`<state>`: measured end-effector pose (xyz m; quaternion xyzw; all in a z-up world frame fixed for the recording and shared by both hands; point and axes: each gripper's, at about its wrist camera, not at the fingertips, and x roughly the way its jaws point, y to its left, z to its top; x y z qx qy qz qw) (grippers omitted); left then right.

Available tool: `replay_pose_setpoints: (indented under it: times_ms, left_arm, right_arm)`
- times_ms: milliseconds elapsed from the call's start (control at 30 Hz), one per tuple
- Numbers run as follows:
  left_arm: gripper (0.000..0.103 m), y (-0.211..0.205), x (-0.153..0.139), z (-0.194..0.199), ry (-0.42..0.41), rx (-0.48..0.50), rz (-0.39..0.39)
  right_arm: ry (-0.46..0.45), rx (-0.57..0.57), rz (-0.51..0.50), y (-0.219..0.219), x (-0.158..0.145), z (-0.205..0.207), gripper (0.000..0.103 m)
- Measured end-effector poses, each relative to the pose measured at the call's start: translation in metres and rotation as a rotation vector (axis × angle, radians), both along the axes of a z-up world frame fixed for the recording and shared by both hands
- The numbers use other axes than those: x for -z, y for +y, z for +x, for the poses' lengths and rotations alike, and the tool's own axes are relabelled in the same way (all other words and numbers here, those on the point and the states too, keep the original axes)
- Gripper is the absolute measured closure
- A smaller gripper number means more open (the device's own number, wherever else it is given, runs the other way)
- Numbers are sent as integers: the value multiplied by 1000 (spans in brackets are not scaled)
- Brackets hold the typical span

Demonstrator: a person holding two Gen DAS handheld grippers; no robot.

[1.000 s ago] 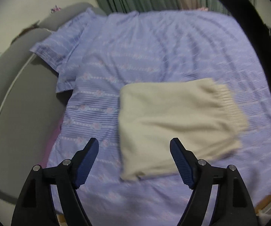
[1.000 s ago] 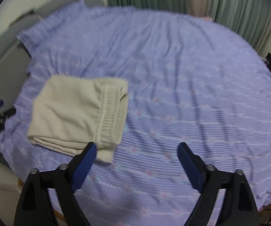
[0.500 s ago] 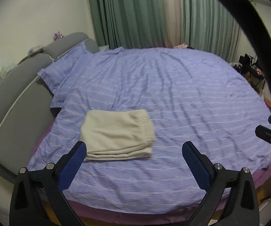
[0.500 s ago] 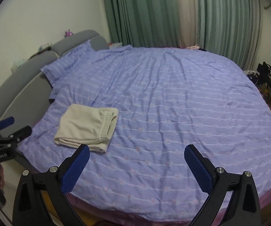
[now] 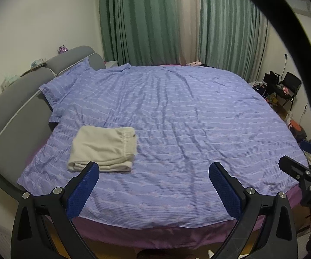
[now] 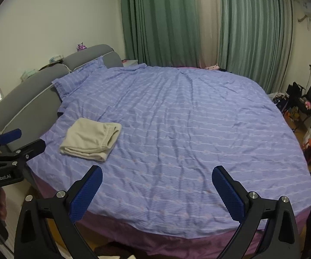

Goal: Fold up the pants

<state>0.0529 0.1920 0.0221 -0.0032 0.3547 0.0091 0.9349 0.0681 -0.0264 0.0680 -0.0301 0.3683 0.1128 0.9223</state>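
Cream pants (image 5: 103, 149) (image 6: 91, 138) lie folded into a compact stack on the near left part of the round bed, waistband to the right. My left gripper (image 5: 154, 168) hangs open above the bed's near edge, well back from the pants, nothing between its blue pads. My right gripper (image 6: 156, 172) is open too, empty, to the right of the pants and apart from them. Each gripper shows at the edge of the other's view: the right one (image 5: 302, 164) and the left one (image 6: 19, 140).
The bed (image 5: 188, 112) wears a lilac striped cover over a purple skirt. A grey headboard (image 5: 15, 108) and pillow (image 5: 64, 84) sit at left. Green curtains (image 5: 144, 21) hang behind. Chairs and clutter (image 6: 302, 105) stand on the floor at right.
Both grippers pulled back and up from the folded pants, so the whole bed and room came into view. Their jaws spread wider. The pants stayed where they lay.
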Motion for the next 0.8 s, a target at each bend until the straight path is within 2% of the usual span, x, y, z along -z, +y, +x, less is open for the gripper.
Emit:
replay_pose_setpoints:
  times_ms: [300, 533, 800]
  left_arm:
    - [0, -17, -7, -16, -9, 5, 8]
    - [0, -19, -13, -20, -20, 52, 33]
    - [0, -17, -18, -23, -28, 71, 24]
  right_arm:
    - [-16, 21, 30, -24, -9, -24, 1]
    - [-29, 71, 24, -22, -13, -31, 1]
    - [-49, 97, 49, -19, -20, -41, 1]
